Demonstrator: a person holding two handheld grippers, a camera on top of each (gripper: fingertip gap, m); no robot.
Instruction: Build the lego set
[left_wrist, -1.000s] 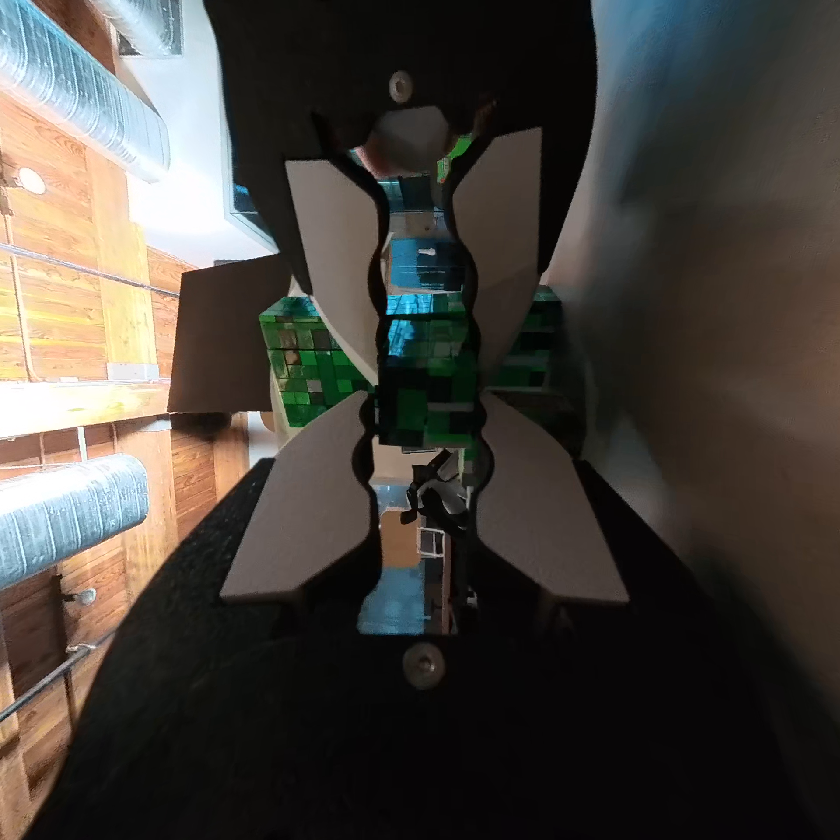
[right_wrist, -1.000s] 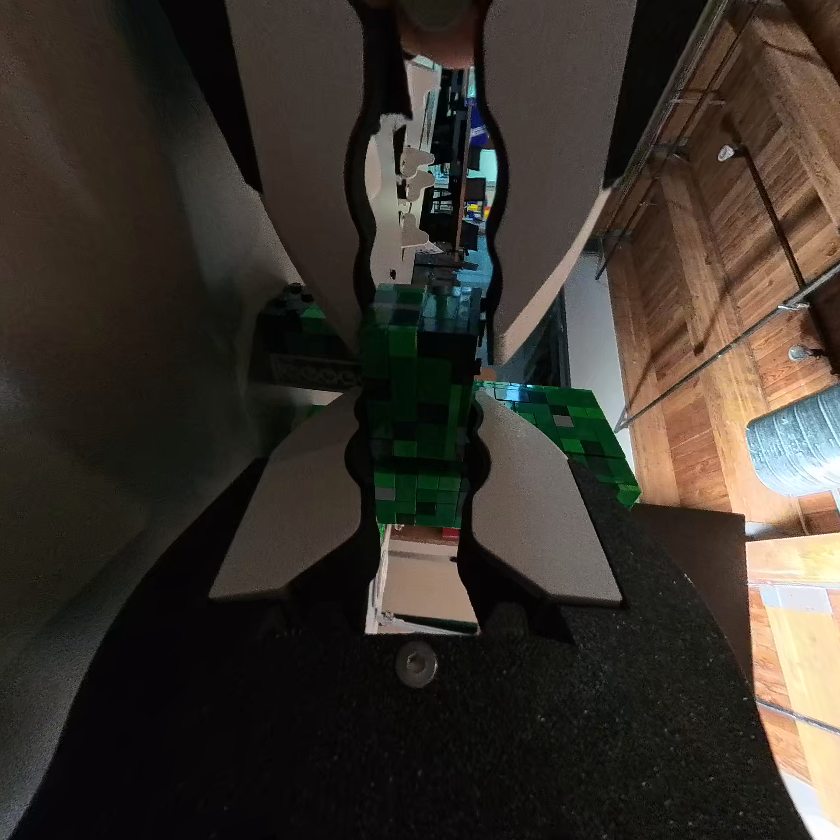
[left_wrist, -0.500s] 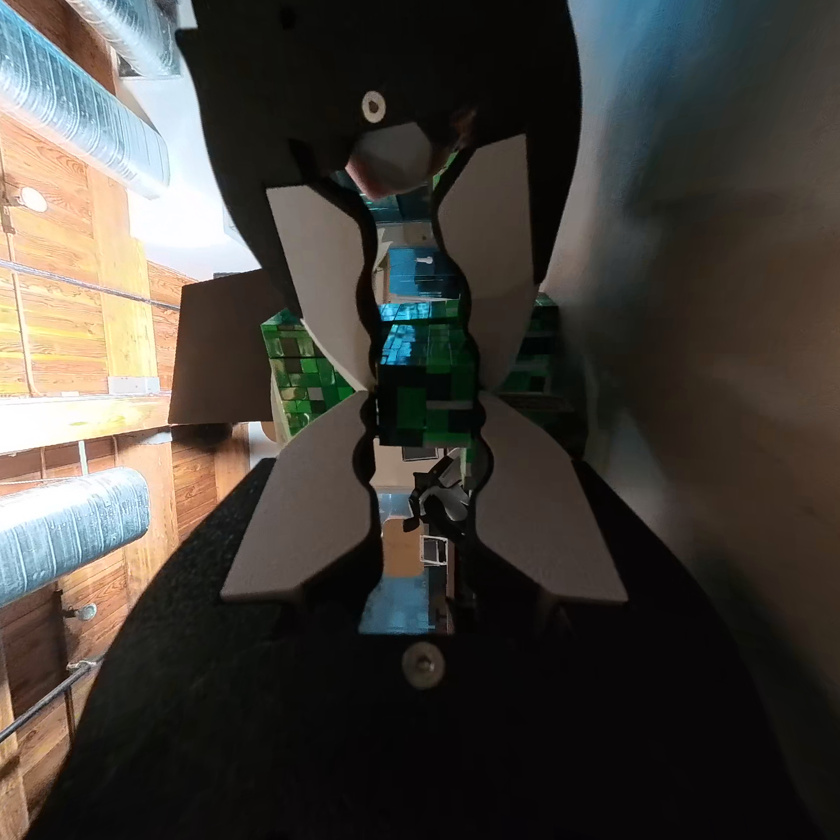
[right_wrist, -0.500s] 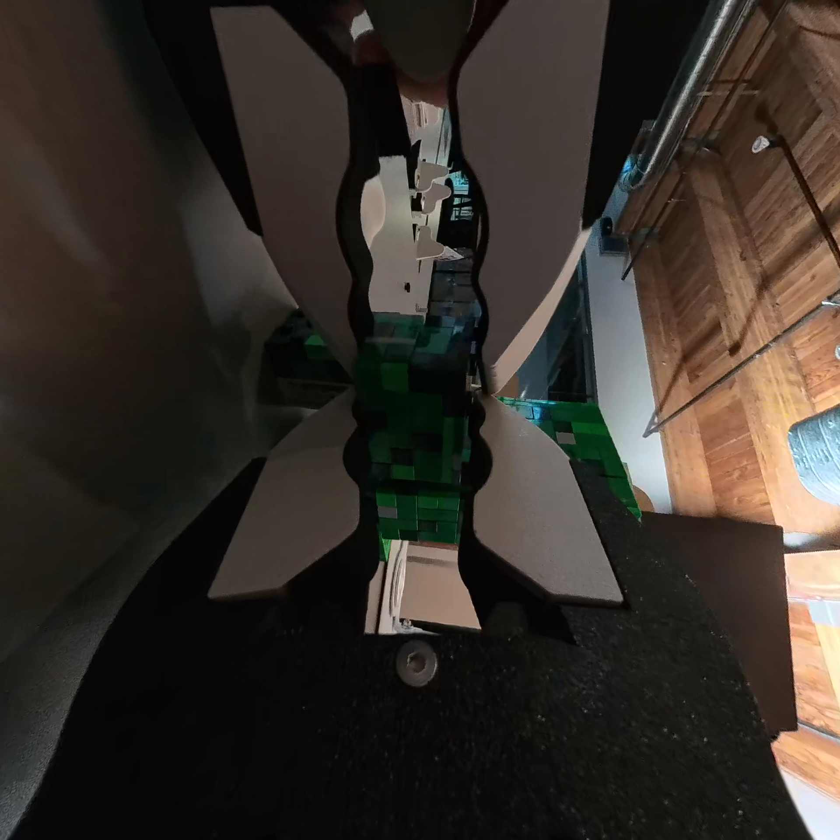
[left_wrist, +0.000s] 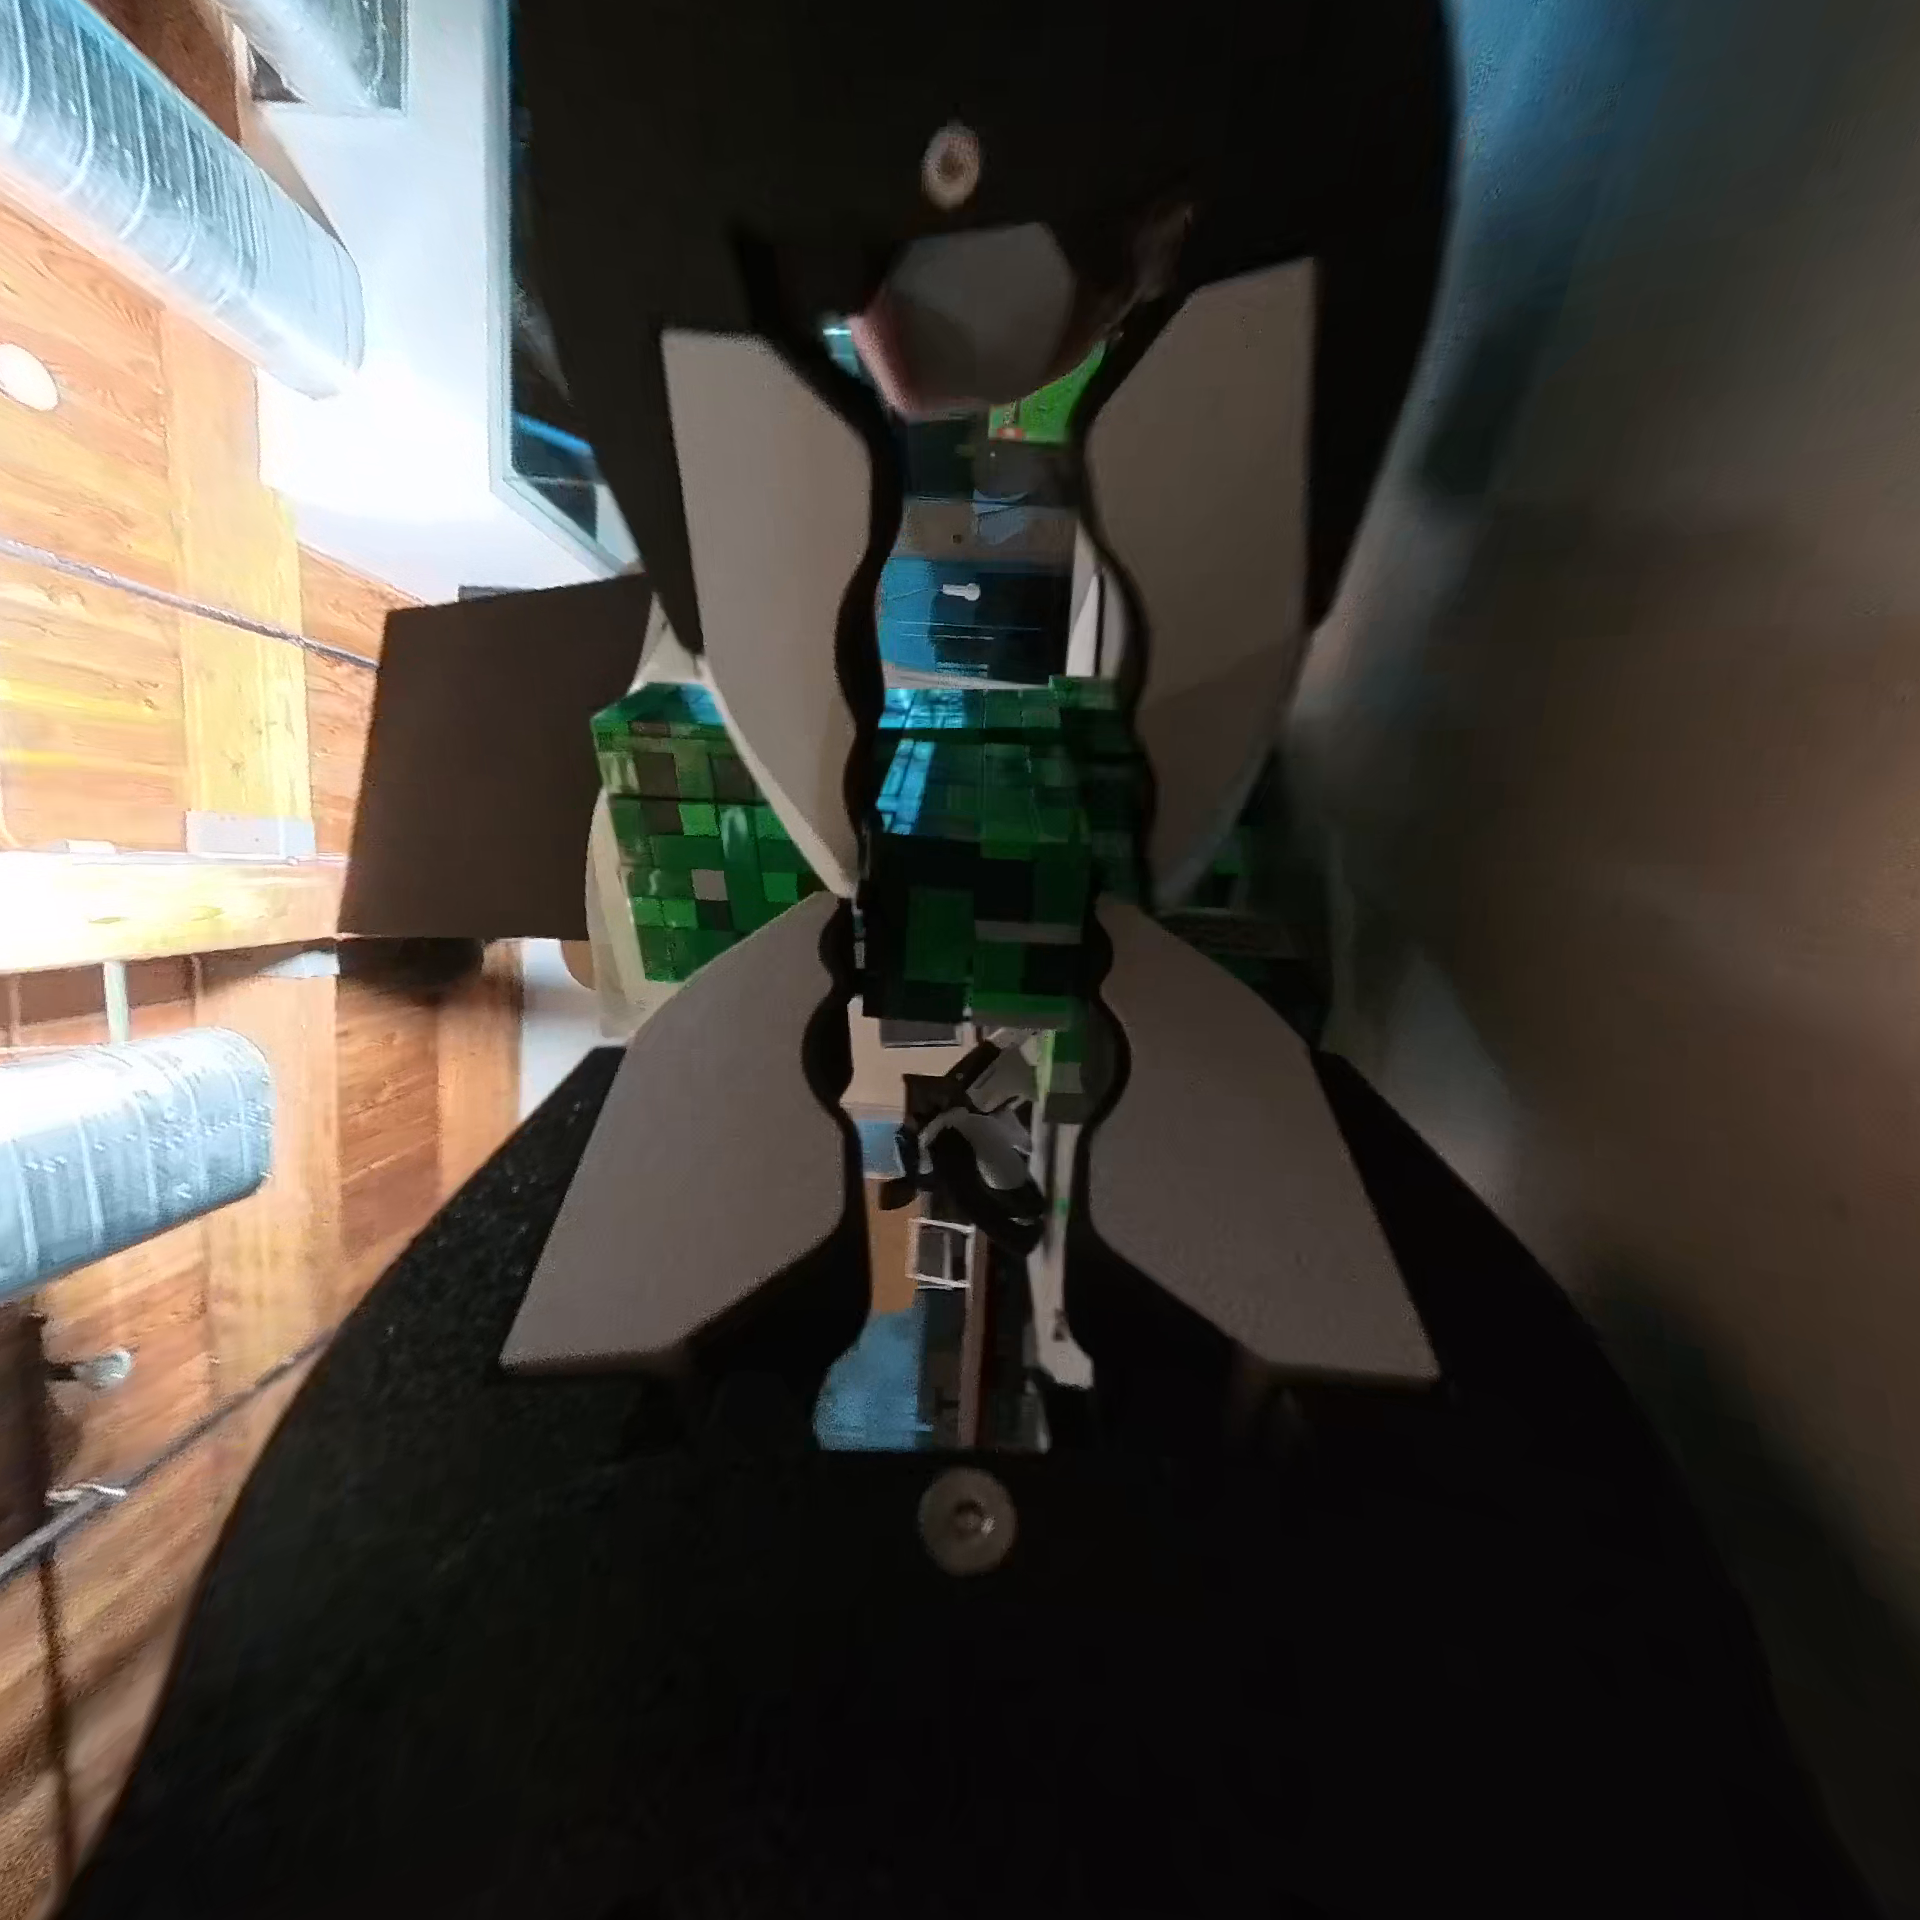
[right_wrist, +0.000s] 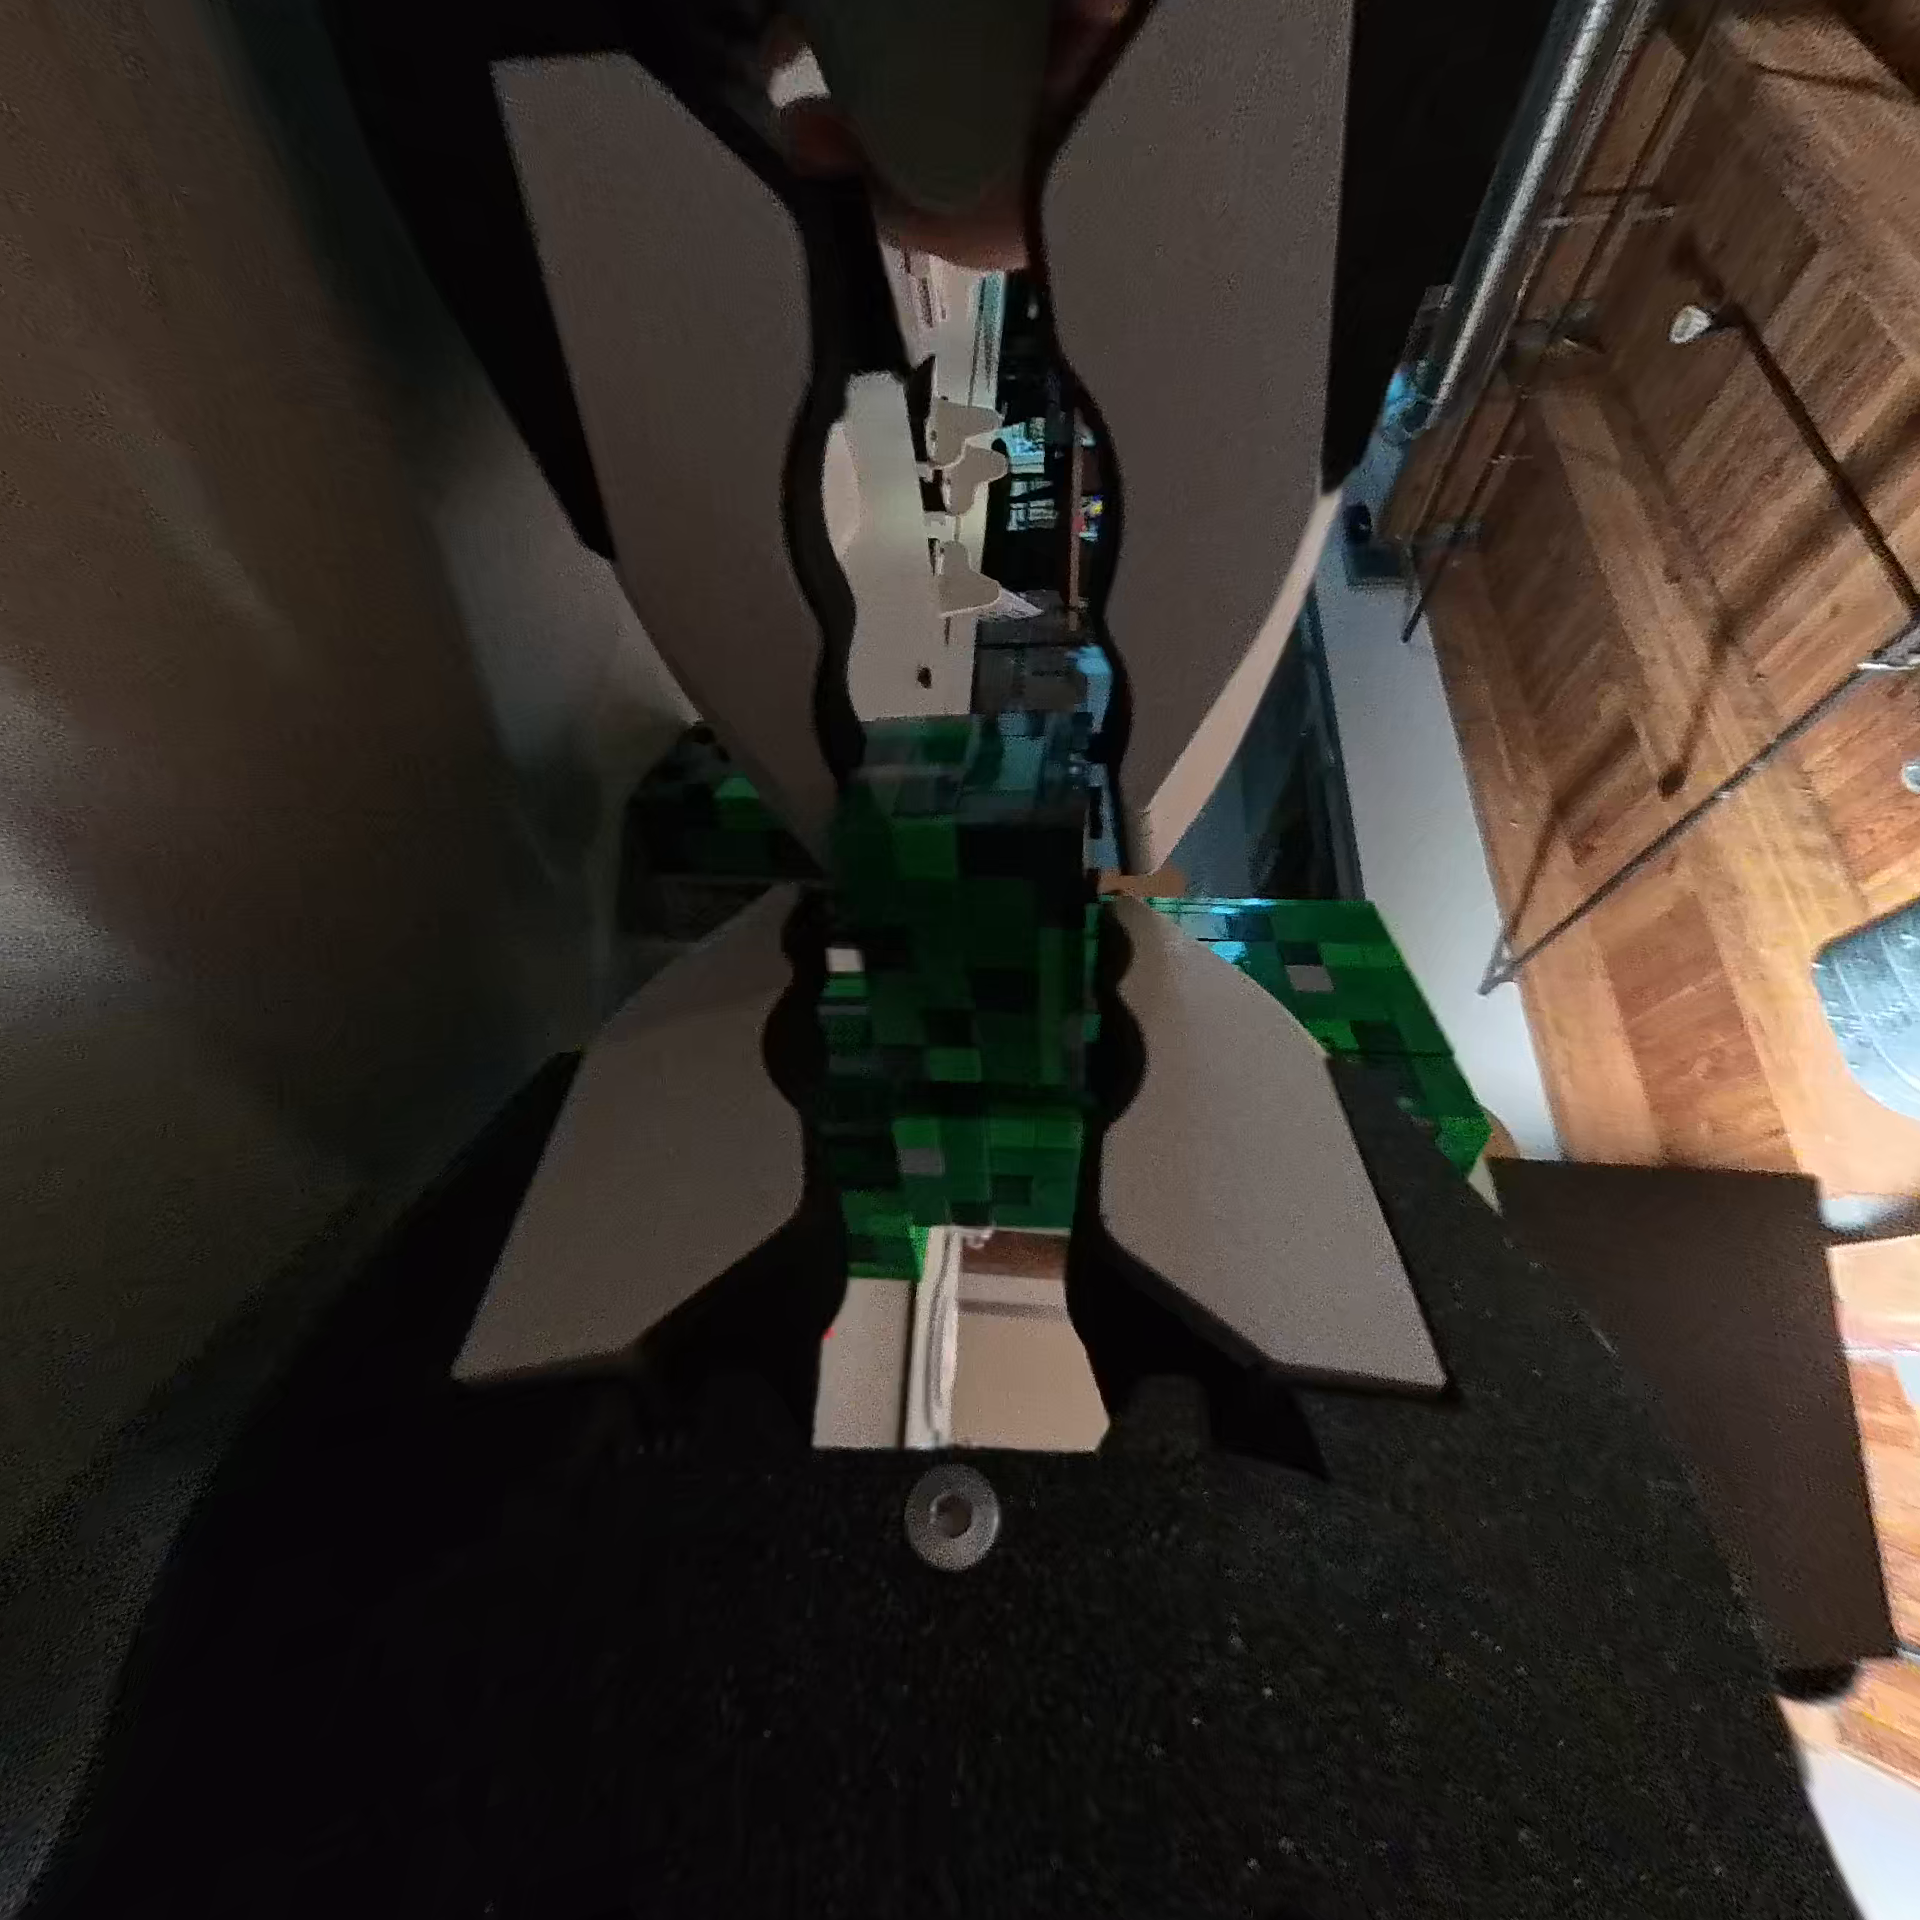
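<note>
Left gripper first: in its own view we see the grey fingers clenched on a green and black lego block, pinched at the tips with nothing resting beneath it. Facing us from above is the right gripper, closed on the far end of the same green build, so the two tools meet tip to tip. A bigger green lego cube sits just behind to the left, against a brown board.

In the right wrist view, our right gripper grasps the lego block between both pads, and the left gripper comes down from the top edge to hold its other end. The lego cube lies to the right, partly behind a finger.

We judge this to be a joining step: two sections being pressed together in mid-air. Whether they are already fully seated we cannot tell. Next we need a straight, even squeeze along the shared axis, keeping both grips firm so nothing twists or pops off.
</note>
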